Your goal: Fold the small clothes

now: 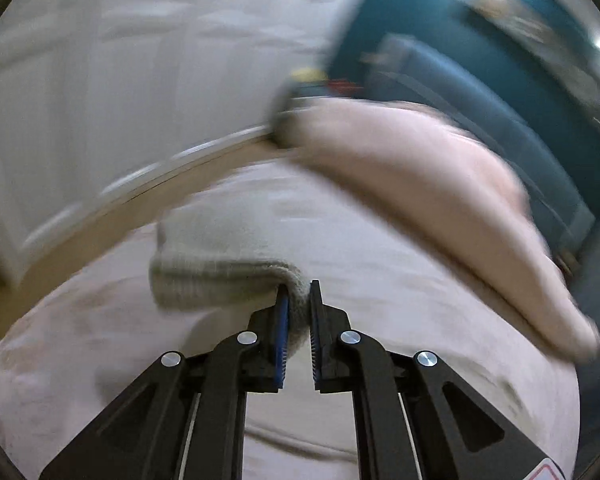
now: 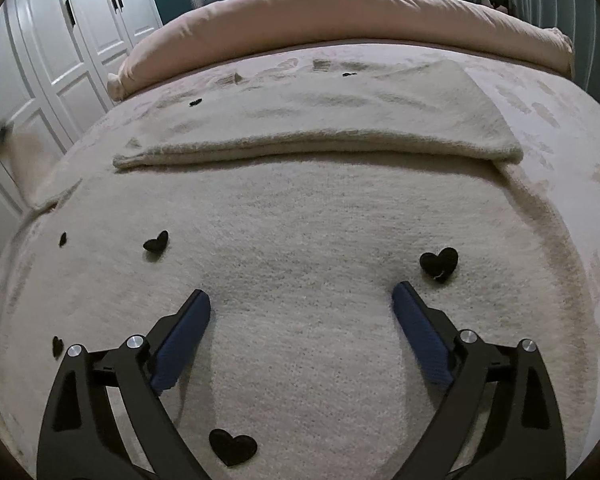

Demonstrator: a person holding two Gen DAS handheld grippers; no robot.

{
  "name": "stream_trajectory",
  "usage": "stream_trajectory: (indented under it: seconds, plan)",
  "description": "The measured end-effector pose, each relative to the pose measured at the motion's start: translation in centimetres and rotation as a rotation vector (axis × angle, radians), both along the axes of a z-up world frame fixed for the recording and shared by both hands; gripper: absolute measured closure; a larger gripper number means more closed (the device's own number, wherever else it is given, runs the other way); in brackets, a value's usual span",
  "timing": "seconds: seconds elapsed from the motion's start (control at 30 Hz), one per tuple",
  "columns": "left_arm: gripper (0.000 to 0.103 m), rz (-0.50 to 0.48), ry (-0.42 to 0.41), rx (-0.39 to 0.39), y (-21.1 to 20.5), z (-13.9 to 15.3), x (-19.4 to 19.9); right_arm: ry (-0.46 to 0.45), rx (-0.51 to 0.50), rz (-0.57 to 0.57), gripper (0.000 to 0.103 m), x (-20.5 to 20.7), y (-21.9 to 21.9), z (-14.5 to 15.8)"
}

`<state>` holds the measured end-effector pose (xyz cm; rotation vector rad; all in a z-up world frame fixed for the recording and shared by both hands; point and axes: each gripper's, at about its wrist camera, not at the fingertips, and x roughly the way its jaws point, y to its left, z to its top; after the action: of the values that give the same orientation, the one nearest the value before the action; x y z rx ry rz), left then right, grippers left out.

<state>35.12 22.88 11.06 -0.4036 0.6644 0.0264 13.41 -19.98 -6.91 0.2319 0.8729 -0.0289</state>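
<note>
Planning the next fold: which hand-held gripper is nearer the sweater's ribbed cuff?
Left. The left hand-held gripper is shut on the ribbed cuff, lifting it. The right hand-held gripper is open, resting over the sweater's body among black hearts; no cuff shows there.

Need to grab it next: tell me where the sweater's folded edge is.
Right wrist view: the folded edge runs across the sweater beyond the open right gripper, before the pink pillow.
</note>
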Motion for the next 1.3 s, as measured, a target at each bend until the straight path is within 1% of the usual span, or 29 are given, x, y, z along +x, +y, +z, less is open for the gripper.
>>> stream_trajectory:
  seconds: [0.07,0.1,0.13,0.17,0.23,0.27,0.3,0.33,0.4,0.43,0.5,0.57,0.6,0.67,0.73,0.77,0.8,0.87,0.93,0.97,1.0,1.03,1.07,1.1,1.13,1.17,1.2,1.27,1.3]
  plan:
    - [0.096,-0.141,-0.056,-0.002,-6.7,1.9,-1.0,-0.007,0.016,0.000,0.012,-0.1,-0.1,0.1]
    - [0.096,-0.231,-0.068,-0.020,-11.4,2.3,-1.8,-0.009,0.023,-0.001,0.012,-0.1,-0.2,0.1]
    - [0.096,-0.288,-0.064,-0.044,-14.3,2.1,-2.3,-0.013,0.033,-0.001,0.012,-0.1,-0.3,0.1]
    - [0.095,-0.371,-0.031,-0.087,-18.8,1.0,-3.0,-0.015,0.041,-0.001,0.012,-0.1,-0.3,0.2]
    - [0.092,-0.443,0.045,-0.117,-24.0,-1.6,-3.7,-0.022,0.061,-0.001,0.012,-0.2,-0.5,0.2]
    - [0.090,-0.472,0.106,-0.127,-26.7,-3.5,-4.1,-0.025,0.069,-0.001,0.012,-0.3,-0.6,0.2]
    - [0.088,-0.500,0.185,-0.151,-29.4,-6.4,-4.8,-0.029,0.080,0.000,0.012,-0.3,-0.8,0.3]
    - [0.086,-0.506,0.236,-0.158,-30.7,-8.3,-5.3,-0.033,0.090,0.000,0.012,-0.3,-0.9,0.3]
    - [0.086,-0.497,0.343,-0.169,-32.3,-12.5,-6.1,-0.040,0.115,0.001,0.012,-0.4,-1.2,0.4]
    - [0.087,-0.482,0.373,-0.172,-32.2,-13.5,-6.6,-0.042,0.126,0.001,0.012,-0.5,-1.3,0.5]
    - [0.087,-0.446,0.395,-0.201,-30.4,-14.6,-7.1,-0.051,0.145,-0.008,0.013,-0.7,-1.6,0.8]
    - [0.086,-0.393,0.388,-0.239,-27.3,-14.3,-6.5,-0.056,0.141,-0.023,0.015,-0.9,-1.7,1.7]
    - [0.083,-0.349,0.370,-0.240,-25.1,-13.7,-6.0,-0.066,0.138,-0.029,0.015,-0.9,-1.9,2.3]
    - [0.077,-0.260,0.335,-0.207,-20.9,-12.7,-5.3,-0.087,0.139,-0.038,0.015,-0.7,-2.2,3.5]
    - [0.067,-0.165,0.332,-0.194,-17.1,-12.5,-4.1,-0.091,0.126,-0.049,0.015,0.8,-2.4,5.0]
    - [0.066,-0.139,0.339,-0.203,-16.2,-12.9,-4.4,-0.085,0.129,-0.057,0.015,1.7,-2.6,5.4]
    - [0.066,-0.089,0.355,-0.234,-14.4,-13.4,-4.0,-0.082,0.152,-0.072,0.015,2.9,-3.1,5.7]
    - [0.066,-0.030,0.356,-0.307,-11.4,-14.1,-4.2,-0.073,0.182,-0.108,0.015,4.8,-3.8,5.8]
    - [0.066,0.018,0.348,-0.361,-9.7,-14.4,-3.8,-0.022,0.173,-0.149,0.019,7.1,-4.2,5.0]
    - [0.066,0.029,0.346,-0.382,-9.3,-14.7,-3.4,0.001,0.169,-0.156,0.027,7.7,-4.3,4.5]
    - [0.066,0.033,0.351,-0.384,-9.1,-14.7,-3.1,0.048,0.152,-0.170,0.036,8.7,-4.1,3.8]
    - [0.067,0.030,0.356,-0.386,-9.3,-14.9,-2.7,0.088,0.126,-0.168,0.042,9.5,-3.7,3.3]
    - [0.074,0.025,0.364,-0.373,-9.6,-14.9,-2.1,0.114,0.103,-0.156,0.060,10.3,-3.3,2.9]
    - [0.082,0.023,0.363,-0.361,-9.6,-14.5,-1.7,0.128,0.080,-0.132,0.073,11.0,-2.6,2.9]
    - [0.096,0.016,0.353,-0.353,-9.8,-14.3,-1.3,0.121,0.058,-0.117,0.083,11.4,-2.1,3.4]
    - [0.097,0.012,0.343,-0.347,-9.4,-13.9,-1.3,0.102,0.039,-0.103,0.096,11.8,-1.7,4.3]
    - [0.097,0.022,0.316,-0.346,-9.1,-13.4,-1.3,0.052,0.056,-0.089,0.096,12.1,-1.7,6.3]
    - [0.098,0.033,0.263,-0.335,-8.8,-12.0,-1.5,-0.097,0.123,-0.084,0.097,11.7,-2.6,10.8]
    - [0.097,0.034,0.252,-0.323,-9.2,-11.8,-1.2,-0.203,0.157,-0.084,0.097,11.0,-3.3,13.9]
